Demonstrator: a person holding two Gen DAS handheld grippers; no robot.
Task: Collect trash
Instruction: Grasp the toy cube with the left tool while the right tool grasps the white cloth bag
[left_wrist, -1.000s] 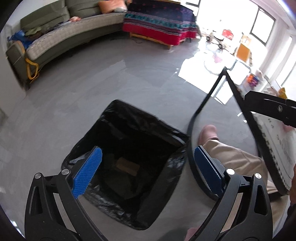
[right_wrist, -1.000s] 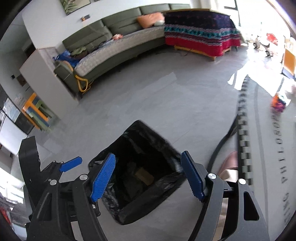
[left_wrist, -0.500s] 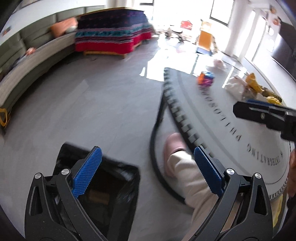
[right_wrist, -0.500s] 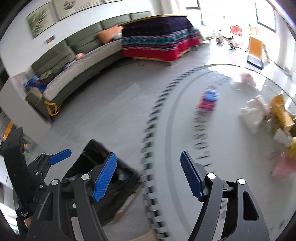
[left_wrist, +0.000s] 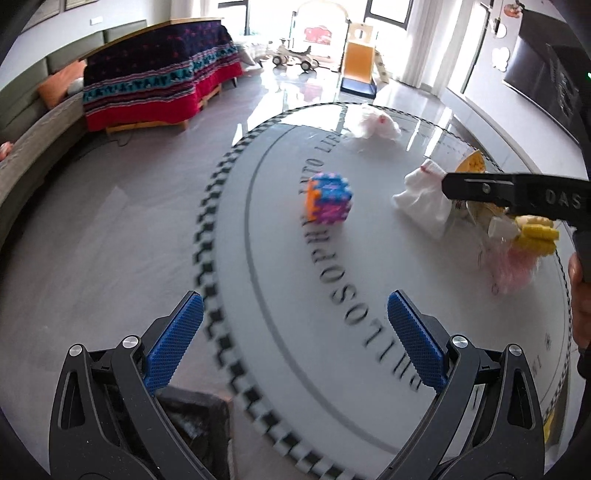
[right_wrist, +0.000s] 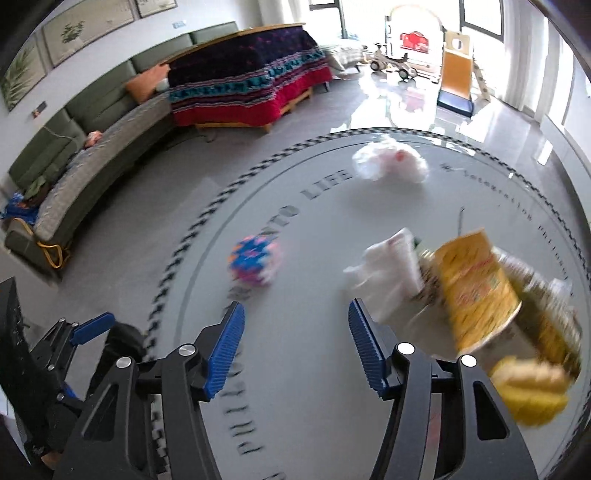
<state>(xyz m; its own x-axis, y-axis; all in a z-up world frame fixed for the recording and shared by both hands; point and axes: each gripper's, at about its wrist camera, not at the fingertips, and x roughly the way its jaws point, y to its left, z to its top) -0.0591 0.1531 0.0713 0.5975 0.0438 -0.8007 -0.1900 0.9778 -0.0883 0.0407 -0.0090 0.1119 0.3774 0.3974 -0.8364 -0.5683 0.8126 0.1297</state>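
Nearest the left wrist camera, the left gripper (left_wrist: 295, 332) hung with its jaws spread wide and nothing between them, above the near edge of the round glass counter (left_wrist: 369, 295). Just under its left finger, off the counter's rim, a corner of the black-lined trash bin (left_wrist: 195, 417) showed on the grey floor (left_wrist: 92, 240).

The right gripper (right_wrist: 295, 347) also had its jaws spread and empty, poised over the counter's near part. Its dark body reached in from the right in the left wrist view, in front of the trash pile.

Farther in, near the counter's middle, stood a multicoloured foam cube (left_wrist: 328, 199) of orange, blue and pink, apart from everything else. To its right lay the trash in a loose cluster: a crumpled white wrapper (right_wrist: 391, 269) touching a yellow snack packet (right_wrist: 476, 284), with a yellow lumpy object (right_wrist: 532, 391) nearer the right edge and a pinkish bag (left_wrist: 513, 262) beside it; blur hid the details. Well beyond, toward the far rim, sat a crumpled white plastic bag (right_wrist: 391, 162) on its own.

Past the counter, a daybed under a red and dark patterned blanket (right_wrist: 251, 77) met a green sofa (right_wrist: 92, 129), and ride-on toys (right_wrist: 391, 62) stood by the bright windows.
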